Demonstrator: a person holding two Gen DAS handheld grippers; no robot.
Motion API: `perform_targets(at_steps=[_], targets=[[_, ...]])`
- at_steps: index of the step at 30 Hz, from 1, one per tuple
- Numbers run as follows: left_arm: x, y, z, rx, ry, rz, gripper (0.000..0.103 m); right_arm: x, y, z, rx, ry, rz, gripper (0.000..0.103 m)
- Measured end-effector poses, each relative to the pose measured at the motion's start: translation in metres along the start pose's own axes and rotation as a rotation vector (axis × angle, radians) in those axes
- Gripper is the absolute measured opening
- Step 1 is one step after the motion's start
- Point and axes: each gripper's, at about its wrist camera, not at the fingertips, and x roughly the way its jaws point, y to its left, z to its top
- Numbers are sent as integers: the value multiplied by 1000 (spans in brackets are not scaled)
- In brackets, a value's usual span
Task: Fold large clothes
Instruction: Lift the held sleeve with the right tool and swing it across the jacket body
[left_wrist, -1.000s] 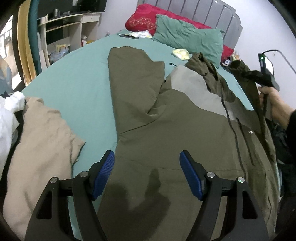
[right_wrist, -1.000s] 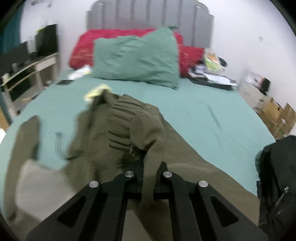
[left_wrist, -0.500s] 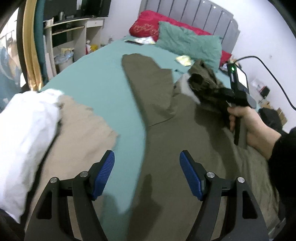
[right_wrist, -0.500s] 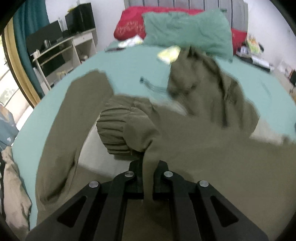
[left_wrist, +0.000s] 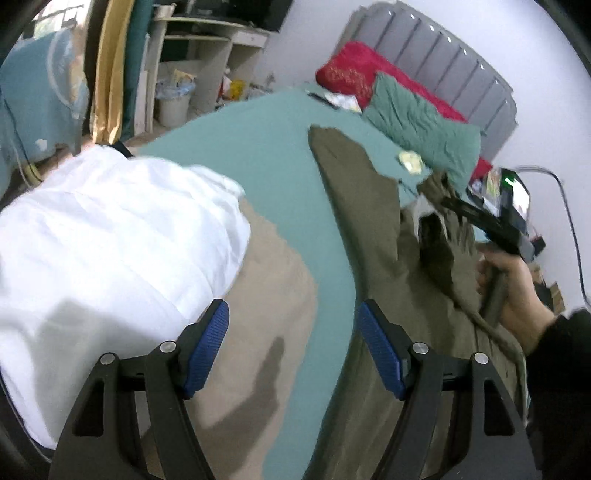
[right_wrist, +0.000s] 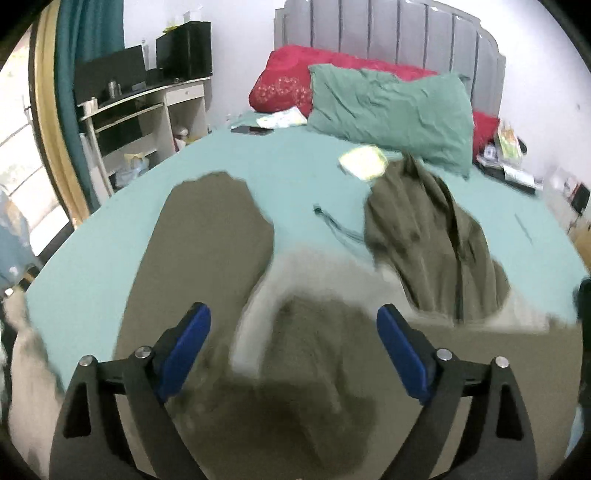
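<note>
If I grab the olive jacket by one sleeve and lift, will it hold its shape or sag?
Likely sag: the jacket drapes in soft folds, and its hood lies crumpled. Probably heavyish for one gripper, since it spreads across much of the bed.

Matt olive cloth jacket (right_wrist: 207, 258); ribbed blue pads (left_wrist: 376, 354).

The left hand-held gripper (left_wrist: 291, 347) hangs wide open and empty above the teal bed (left_wrist: 266, 147). On the bed, a white garment (left_wrist: 110, 236) overlaps a beige one (left_wrist: 273, 280); beside them lies the olive jacket (left_wrist: 365, 206).
</note>
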Motion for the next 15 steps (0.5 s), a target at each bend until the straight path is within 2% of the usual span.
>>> perform_targets(at_steps=[3, 6, 8, 12, 14, 15], targets=[[8, -2, 4, 1, -13, 33, 77, 41, 37, 37, -25, 14, 4, 91], [14, 5, 11, -24, -30, 58, 77, 75, 69, 58, -34, 23, 31, 91], [15, 12, 17, -43, -81, 115, 77, 102, 98, 72, -73, 31, 56, 91], [35, 17, 20, -25, -118, 254, 77, 142, 140, 89, -142, 37, 98, 91], [41, 14, 22, -15, -103, 299, 77, 165, 152, 94, -151, 46, 105, 91], [39, 12, 22, -23, -126, 289, 77, 175, 156, 96, -148, 50, 109, 91]])
